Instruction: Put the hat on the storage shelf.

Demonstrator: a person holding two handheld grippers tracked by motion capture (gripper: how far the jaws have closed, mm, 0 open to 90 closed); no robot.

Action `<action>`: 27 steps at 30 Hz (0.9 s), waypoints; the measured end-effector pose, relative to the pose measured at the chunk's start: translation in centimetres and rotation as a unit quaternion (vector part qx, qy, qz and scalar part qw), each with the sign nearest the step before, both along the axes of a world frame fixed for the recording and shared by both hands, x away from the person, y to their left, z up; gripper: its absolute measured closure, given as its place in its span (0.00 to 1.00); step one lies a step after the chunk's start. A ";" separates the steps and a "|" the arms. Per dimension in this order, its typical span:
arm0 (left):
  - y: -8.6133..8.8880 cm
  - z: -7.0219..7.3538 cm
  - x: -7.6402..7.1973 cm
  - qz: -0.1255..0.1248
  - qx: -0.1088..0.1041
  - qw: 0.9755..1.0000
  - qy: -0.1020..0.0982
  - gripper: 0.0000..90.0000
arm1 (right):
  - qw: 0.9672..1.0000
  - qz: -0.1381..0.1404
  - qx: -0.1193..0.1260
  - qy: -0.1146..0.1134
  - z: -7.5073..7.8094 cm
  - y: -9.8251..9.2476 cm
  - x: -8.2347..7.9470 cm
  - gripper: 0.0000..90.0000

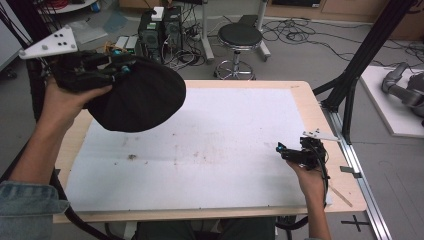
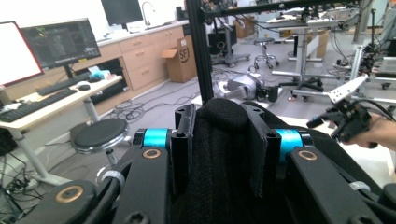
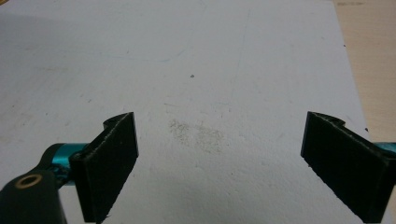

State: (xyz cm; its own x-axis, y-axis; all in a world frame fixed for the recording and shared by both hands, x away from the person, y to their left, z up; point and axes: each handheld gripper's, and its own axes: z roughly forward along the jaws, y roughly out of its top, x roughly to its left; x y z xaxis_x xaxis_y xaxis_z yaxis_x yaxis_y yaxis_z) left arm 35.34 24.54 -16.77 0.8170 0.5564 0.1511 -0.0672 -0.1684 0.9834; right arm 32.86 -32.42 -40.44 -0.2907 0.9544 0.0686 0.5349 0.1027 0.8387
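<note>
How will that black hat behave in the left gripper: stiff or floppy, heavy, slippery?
Probably floppy: the black hat sags below the left gripper, whose fingers bunch its fabric into a ridge. Likely light, since one edge pinch carries it clear of the table. The fuzzy weave suggests it will not slip.

The white sheet [image 1: 210, 145] covering the tabletop [image 1: 305, 100] lies bare from its middle to the far right corner, so a gripper could pass freely there. Over the near-left and far-left part hangs a black hat [image 1: 137, 95], clamped in the left gripper [image 1: 107, 67] and held above the sheet; it blocks the way across that corner. The right gripper [image 1: 295, 152] sits low at the right edge, jaws wide apart over bare sheet [image 3: 201, 93]. Beyond the right rim stands a black frame post [image 1: 360, 65], close to the tabletop's far right corner. A stool [image 1: 240, 37] stands behind the far edge.
</note>
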 end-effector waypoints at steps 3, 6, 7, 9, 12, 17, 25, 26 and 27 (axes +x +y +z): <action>0.4 1.0 0.1 0.006 -0.003 1.000 -0.006 0.74 | 1.000 0.001 -0.001 0.000 0.0 0.0 0.0 0.12; 0.8 1.9 0.2 0.011 0.000 1.000 -0.016 0.74 | 1.000 -0.001 0.001 0.003 0.0 0.1 0.0 0.12; 0.9 2.2 0.2 0.011 0.000 1.000 -0.019 0.74 | 1.000 -0.001 0.001 0.003 0.0 0.1 0.0 0.12; 1.1 2.9 0.4 0.015 0.005 1.000 -0.024 0.74 | 1.000 -0.001 0.000 0.002 0.0 0.0 0.0 0.12; 1.4 3.5 0.6 0.021 0.007 0.999 -0.029 0.74 | 1.000 -0.001 0.000 0.001 0.0 0.0 0.0 0.12; 2.1 4.1 1.2 0.030 0.007 0.999 -0.036 0.74 | 1.000 -0.001 0.000 0.002 -0.1 0.0 0.0 0.12; 3.1 4.6 2.5 0.052 0.020 0.998 -0.040 0.74 | 1.000 0.000 -0.002 0.004 -0.2 0.0 0.1 0.12; 3.2 4.7 2.7 0.053 0.022 0.997 -0.042 0.74 | 1.000 -0.001 -0.001 0.004 -0.2 0.0 0.1 0.12; 3.4 4.9 2.8 0.057 0.021 0.997 -0.043 0.74 | 1.000 -0.001 -0.002 0.004 -0.2 0.0 0.1 0.12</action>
State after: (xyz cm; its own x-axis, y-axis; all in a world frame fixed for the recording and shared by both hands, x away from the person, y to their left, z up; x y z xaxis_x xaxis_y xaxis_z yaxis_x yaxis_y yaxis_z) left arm 38.14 27.91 -11.91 0.7314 0.6375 0.2421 -0.1282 -0.2201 0.9670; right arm 32.91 -32.42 -40.64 -0.2890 0.9549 0.0677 0.5423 0.1051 0.8336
